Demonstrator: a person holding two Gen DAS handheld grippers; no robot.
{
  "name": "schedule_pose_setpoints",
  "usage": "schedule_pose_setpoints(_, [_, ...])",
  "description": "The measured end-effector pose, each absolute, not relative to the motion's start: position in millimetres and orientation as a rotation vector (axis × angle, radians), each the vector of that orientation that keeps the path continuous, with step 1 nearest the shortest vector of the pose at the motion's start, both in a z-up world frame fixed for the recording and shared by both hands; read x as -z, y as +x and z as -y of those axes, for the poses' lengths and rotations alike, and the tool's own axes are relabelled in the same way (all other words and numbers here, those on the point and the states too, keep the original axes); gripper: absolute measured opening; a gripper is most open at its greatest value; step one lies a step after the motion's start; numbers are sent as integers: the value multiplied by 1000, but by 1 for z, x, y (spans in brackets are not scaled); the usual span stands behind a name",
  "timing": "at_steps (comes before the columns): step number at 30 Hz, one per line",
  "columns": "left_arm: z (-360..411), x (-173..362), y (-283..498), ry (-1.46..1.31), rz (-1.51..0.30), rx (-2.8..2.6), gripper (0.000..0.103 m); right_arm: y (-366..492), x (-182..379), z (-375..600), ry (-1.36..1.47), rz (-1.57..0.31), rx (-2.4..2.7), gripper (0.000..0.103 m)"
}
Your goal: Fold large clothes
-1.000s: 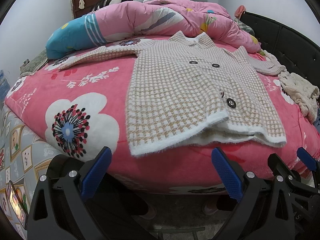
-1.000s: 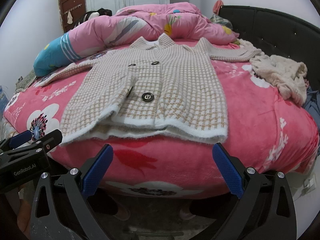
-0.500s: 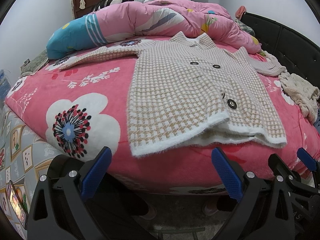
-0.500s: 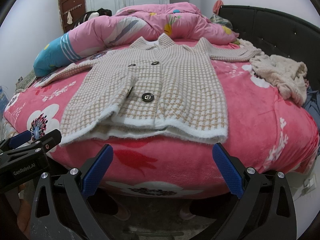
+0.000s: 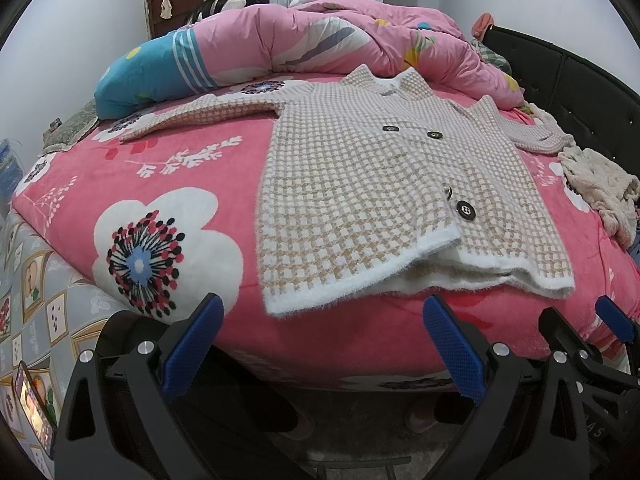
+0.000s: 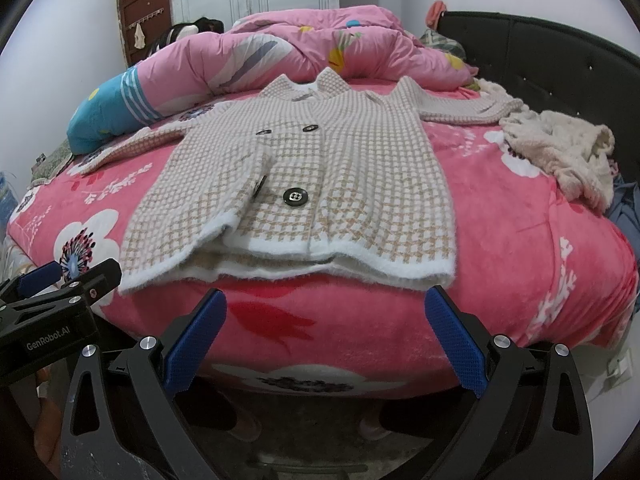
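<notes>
Lying flat across the pink flowered blanket [image 5: 168,184] of the bed is a checked beige-and-white coat [image 5: 360,184], front side up, its collar pointing toward the rolled pink quilt [image 5: 304,44] at the far side and its white fuzzy hem lying near the bed's near edge. One sleeve is stretching out to the left across the blanket toward the blue end of the quilt, and the other is reaching right toward the black headboard [image 6: 560,52]. Dark buttons [image 6: 295,196] are showing on the front panels, and the near hem is lifting a little where the layers are overlapping. A crumpled cream garment [image 6: 560,148] is sitting on the blanket to the right of the coat, close to the end of the right sleeve. The left gripper [image 5: 320,346] is hovering just off the bed's near edge below the hem, its blue-padded fingers spread wide and gripping nothing. The right gripper [image 6: 324,340] is hanging alongside it in the same way, fingers parted and empty, apart from the coat.
</notes>
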State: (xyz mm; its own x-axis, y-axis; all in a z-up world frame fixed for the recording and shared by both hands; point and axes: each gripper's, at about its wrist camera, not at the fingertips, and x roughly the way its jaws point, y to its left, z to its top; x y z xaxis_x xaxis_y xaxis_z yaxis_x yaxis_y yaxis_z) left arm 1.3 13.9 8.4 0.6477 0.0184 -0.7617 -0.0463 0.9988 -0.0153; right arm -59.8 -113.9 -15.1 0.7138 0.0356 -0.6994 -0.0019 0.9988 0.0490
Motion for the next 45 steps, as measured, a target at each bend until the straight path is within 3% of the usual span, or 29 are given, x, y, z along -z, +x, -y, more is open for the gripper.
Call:
schedule_pose_setpoints(24, [-25,0,11,-25,-848,-79,98,-49,20,135,77,-785,0,95])
schedule_pose_setpoints(36, [-71,35,106,-41,-863,-21,98,23,43,222,151,-837,74,95])
schedule_pose_setpoints(45, [-82,62,137,-194,-945,129,98,66,80,259,389,-969,-157,95])
